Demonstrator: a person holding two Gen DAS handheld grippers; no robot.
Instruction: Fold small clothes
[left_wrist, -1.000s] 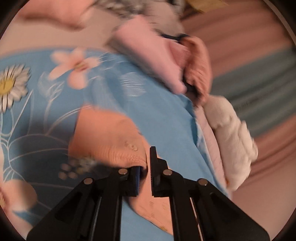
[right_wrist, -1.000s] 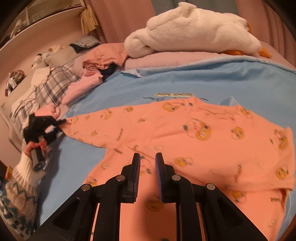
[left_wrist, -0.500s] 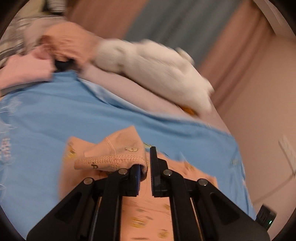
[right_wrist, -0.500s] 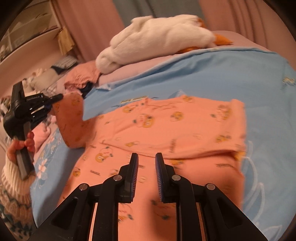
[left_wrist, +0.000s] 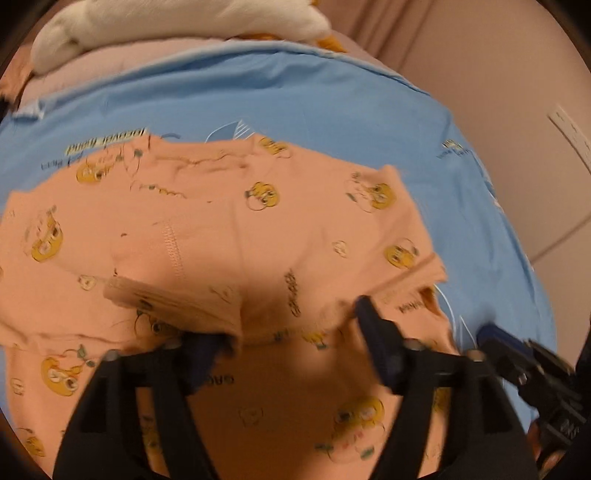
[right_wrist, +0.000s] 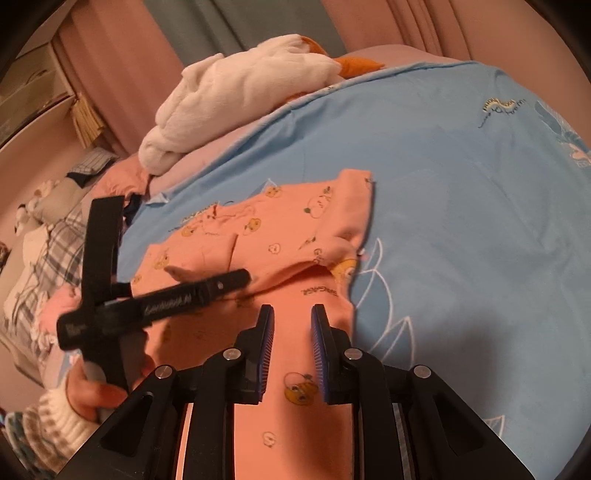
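The wide light-blue bed sheet with white flower lines (right_wrist: 461, 221) carries the small orange cotton garment with yellow cartoon prints (right_wrist: 295, 240), lying flat, one sleeve already folded over its body. The left gripper (left_wrist: 284, 328) has just opened its jaws and released the sleeve cuff (left_wrist: 170, 299); nothing is between them. The right gripper (right_wrist: 291, 332) hovers narrowly parted above the cloth, grasping nothing. I think it is best to smooth the sleeve before the next fold.

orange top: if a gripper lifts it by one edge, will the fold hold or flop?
Probably flops: the orange top lies limp and creased on the blue sheet, with soft rounded folds. It looks thin and likely light. The folded-over sleeve sits loose, so it may well slide open when lifted.
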